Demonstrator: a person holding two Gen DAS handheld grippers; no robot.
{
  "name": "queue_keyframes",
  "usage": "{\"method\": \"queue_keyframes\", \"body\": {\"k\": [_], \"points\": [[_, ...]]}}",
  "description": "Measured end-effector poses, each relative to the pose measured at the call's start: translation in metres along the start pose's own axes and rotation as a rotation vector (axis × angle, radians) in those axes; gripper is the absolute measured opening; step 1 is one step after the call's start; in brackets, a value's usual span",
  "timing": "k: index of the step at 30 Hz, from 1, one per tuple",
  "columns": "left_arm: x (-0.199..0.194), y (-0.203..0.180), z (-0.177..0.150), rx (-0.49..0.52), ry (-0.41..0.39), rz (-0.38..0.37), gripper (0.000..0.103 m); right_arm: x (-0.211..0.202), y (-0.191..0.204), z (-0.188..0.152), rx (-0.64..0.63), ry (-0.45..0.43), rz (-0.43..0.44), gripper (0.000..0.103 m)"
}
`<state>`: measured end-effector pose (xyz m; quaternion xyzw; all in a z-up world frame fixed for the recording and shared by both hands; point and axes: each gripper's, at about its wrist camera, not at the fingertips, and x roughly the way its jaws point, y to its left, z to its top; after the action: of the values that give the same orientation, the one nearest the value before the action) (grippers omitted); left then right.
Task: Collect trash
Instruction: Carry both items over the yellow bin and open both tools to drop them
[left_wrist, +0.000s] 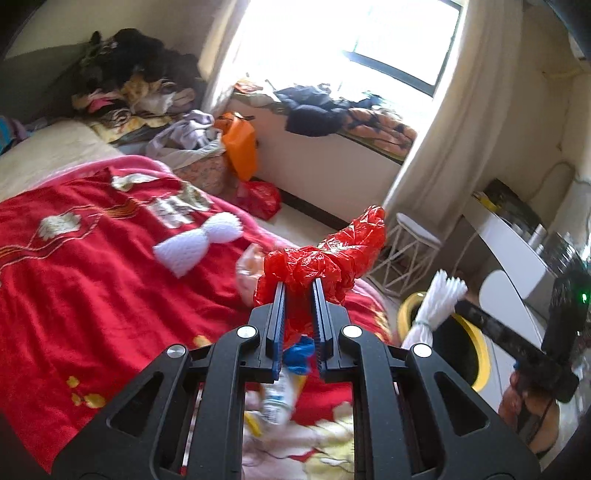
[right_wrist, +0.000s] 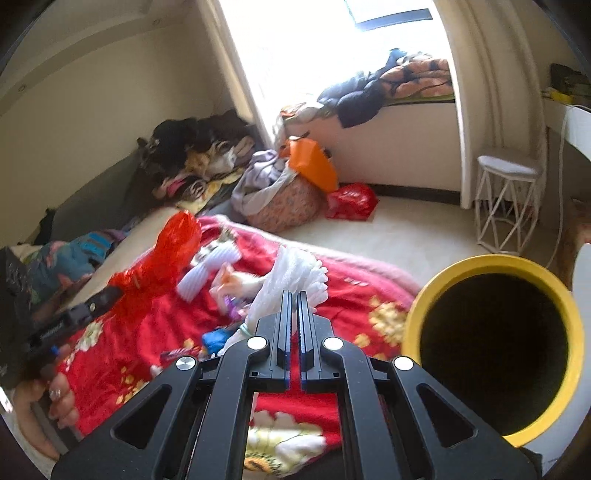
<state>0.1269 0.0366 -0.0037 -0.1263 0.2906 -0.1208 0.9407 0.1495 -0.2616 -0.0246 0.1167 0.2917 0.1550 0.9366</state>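
Note:
My left gripper (left_wrist: 299, 284) is shut on a crumpled red plastic bag (left_wrist: 332, 254), held up over the bed; from the right wrist the same red bag (right_wrist: 166, 258) shows at the left. A white foam net wrap (right_wrist: 291, 280) is pinched in my right gripper (right_wrist: 294, 295), which is shut on it above the red blanket (right_wrist: 177, 325); the left wrist view has this wrap (left_wrist: 439, 302) by the bin. The yellow-rimmed trash bin (right_wrist: 495, 354) stands open-mouthed at the right, beside the bed. More trash lies on the blanket: another white foam wrap (left_wrist: 195, 243), a blue scrap (left_wrist: 301, 354) and a small bottle (left_wrist: 279, 402).
A laundry basket (right_wrist: 284, 206) with clothes, an orange bag (right_wrist: 314, 166) and a red bag (right_wrist: 351, 201) sit on the floor past the bed. A white wire stool (right_wrist: 506, 199) stands by the curtain. Piled clothes (left_wrist: 125, 85) cover the bed's far end. A hand (right_wrist: 40, 406) holds the left gripper.

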Motion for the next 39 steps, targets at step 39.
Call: {"method": "queue_keyframes", "body": {"k": [39], "points": [[0.075, -0.158, -0.044, 0.303, 0.152, -0.135, 0.009, -0.047, -0.167, 0.001, 0.183, -0.127, -0.400, 0.003]]}}
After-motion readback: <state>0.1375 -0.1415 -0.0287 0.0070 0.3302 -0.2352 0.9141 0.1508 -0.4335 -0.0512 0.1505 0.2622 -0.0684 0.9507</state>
